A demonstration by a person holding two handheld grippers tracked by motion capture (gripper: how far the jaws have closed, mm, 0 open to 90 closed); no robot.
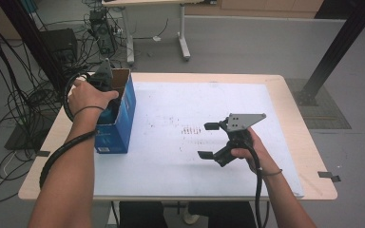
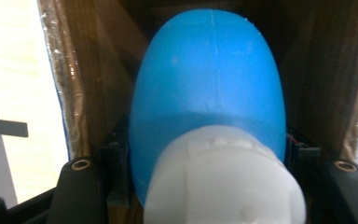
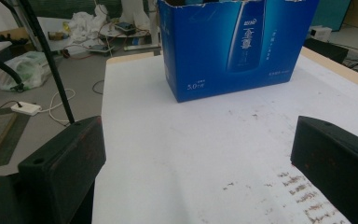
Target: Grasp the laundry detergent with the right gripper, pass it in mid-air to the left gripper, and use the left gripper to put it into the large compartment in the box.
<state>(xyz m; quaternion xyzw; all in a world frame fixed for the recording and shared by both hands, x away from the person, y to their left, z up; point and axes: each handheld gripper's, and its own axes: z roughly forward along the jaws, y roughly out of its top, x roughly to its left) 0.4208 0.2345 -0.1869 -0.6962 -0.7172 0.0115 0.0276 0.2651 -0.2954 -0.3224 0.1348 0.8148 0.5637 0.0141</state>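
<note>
A blue cardboard box point(image 1: 123, 118) with an open top stands on the left of the white sheet point(image 1: 195, 99). My left gripper point(image 1: 103, 78) reaches down into it from above. Inside the box's brown walls point(image 2: 98, 70), its jaws sit on either side of a blue bottle point(image 2: 209, 79) with a white cap point(image 2: 223, 182), shut on it. My right gripper point(image 1: 208, 140) rests low over the sheet at centre right, open with nothing between its jaws point(image 3: 196, 163). It faces the box point(image 3: 233, 46), well short of it.
The wooden table point(image 1: 297, 123) has faint dark smudges point(image 1: 190, 129) on the sheet's middle. Black cables point(image 1: 9, 95) and equipment lie on the floor to the left, and a black post point(image 1: 337, 47) stands at the far right.
</note>
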